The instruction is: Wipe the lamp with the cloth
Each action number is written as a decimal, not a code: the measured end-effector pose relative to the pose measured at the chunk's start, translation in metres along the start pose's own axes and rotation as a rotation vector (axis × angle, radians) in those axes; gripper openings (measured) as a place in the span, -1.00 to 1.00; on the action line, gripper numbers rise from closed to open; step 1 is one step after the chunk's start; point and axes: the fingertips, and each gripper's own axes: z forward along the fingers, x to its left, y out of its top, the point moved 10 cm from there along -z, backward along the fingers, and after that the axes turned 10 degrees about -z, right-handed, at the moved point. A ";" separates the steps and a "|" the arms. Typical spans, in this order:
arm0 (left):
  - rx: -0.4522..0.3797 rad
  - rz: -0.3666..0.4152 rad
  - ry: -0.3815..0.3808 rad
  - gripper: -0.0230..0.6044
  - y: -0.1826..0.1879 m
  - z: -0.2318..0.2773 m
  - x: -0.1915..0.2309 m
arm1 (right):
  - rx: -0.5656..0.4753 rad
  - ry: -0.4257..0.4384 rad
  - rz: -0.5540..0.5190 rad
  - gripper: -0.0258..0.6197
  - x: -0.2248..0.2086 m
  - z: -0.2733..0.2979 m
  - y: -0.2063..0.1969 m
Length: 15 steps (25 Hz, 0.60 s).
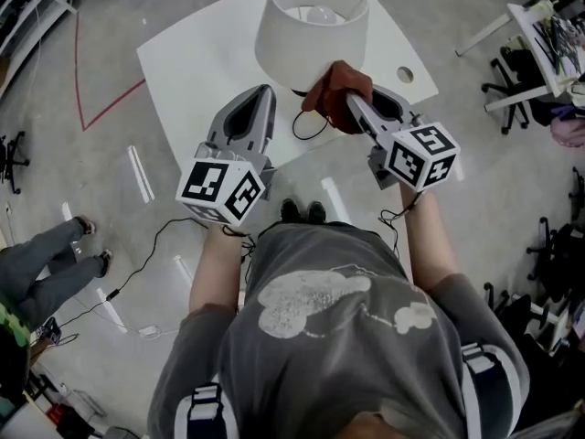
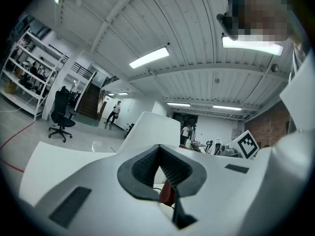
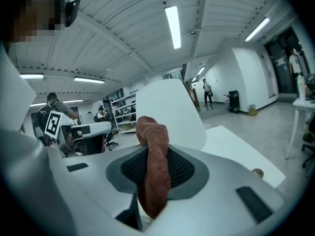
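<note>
A lamp with a white shade [image 1: 311, 26] stands on the white table [image 1: 196, 62]. My right gripper [image 1: 350, 99] is shut on a reddish-brown cloth [image 1: 338, 90], which sits bunched against the shade's lower front edge. In the right gripper view the cloth [image 3: 155, 171] hangs between the jaws, with the shade [image 3: 170, 112] just behind. My left gripper [image 1: 265, 90] is shut and holds nothing; its tip is just left of the lamp's foot. In the left gripper view the shade [image 2: 152, 129] rises ahead, and a bit of the cloth [image 2: 167, 193] shows low down.
The lamp's black cord [image 1: 306, 128] loops over the table's front edge. A round cable hole [image 1: 405, 74] lies at the table's right corner. A seated person's legs [image 1: 55, 263] are at the left. Office chairs [image 1: 507, 76] and a second table [image 1: 548, 35] stand at the right.
</note>
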 end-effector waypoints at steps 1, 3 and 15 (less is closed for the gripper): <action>-0.001 -0.001 -0.008 -0.90 -0.001 0.003 0.000 | -0.004 -0.003 -0.005 -0.64 -0.002 -0.004 0.003; -0.008 -0.009 -0.023 -0.90 -0.001 0.008 0.000 | -0.023 -0.012 -0.012 -0.64 -0.004 -0.014 0.010; -0.102 0.058 0.029 -0.90 0.021 0.026 -0.024 | -0.304 0.092 -0.109 -0.64 -0.051 -0.037 0.087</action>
